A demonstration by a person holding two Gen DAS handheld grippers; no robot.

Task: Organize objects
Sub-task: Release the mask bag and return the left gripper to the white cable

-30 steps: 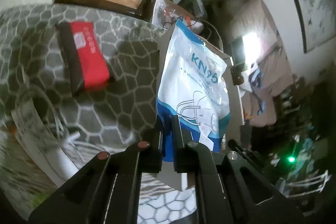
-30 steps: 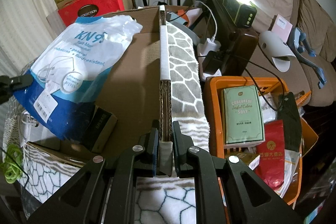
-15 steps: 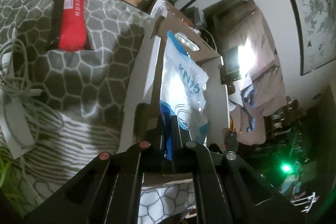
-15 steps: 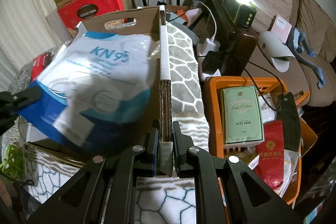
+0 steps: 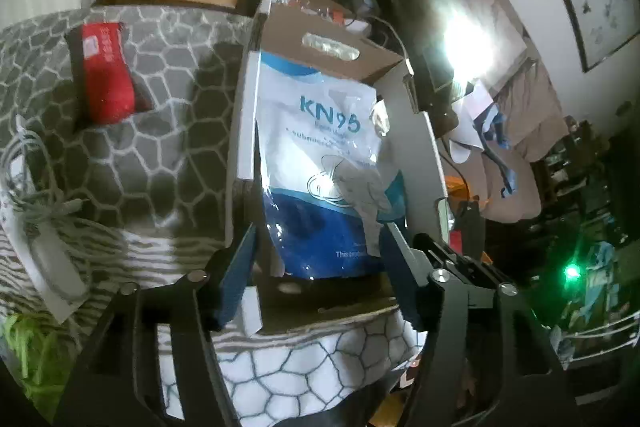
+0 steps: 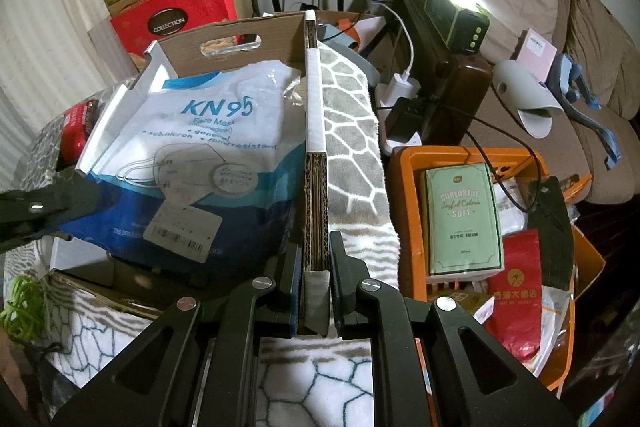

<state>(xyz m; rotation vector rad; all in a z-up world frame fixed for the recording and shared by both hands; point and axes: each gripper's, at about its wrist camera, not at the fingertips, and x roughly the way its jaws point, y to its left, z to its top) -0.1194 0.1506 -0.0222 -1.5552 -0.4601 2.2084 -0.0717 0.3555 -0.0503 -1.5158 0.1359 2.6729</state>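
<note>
From the left wrist we see our left hand-held gripper [image 5: 320, 259] with jaws opening, the KN95 mask bag [image 5: 320, 163] between them, untouched, lying inside the cardboard box [image 5: 332, 47] (blue end nearest us). From the right wrist, our right hand-held gripper [image 6: 314, 291] is clamped on the box's side wall, the bag just left of it.

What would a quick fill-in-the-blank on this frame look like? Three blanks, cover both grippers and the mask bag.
1. The KN95 mask bag lies inside the ____ box.
2. The right gripper is shut on the box's ____.
3. The left gripper is opening, and its pads are ____ the bag.

Missing words: cardboard; side wall; off
</note>
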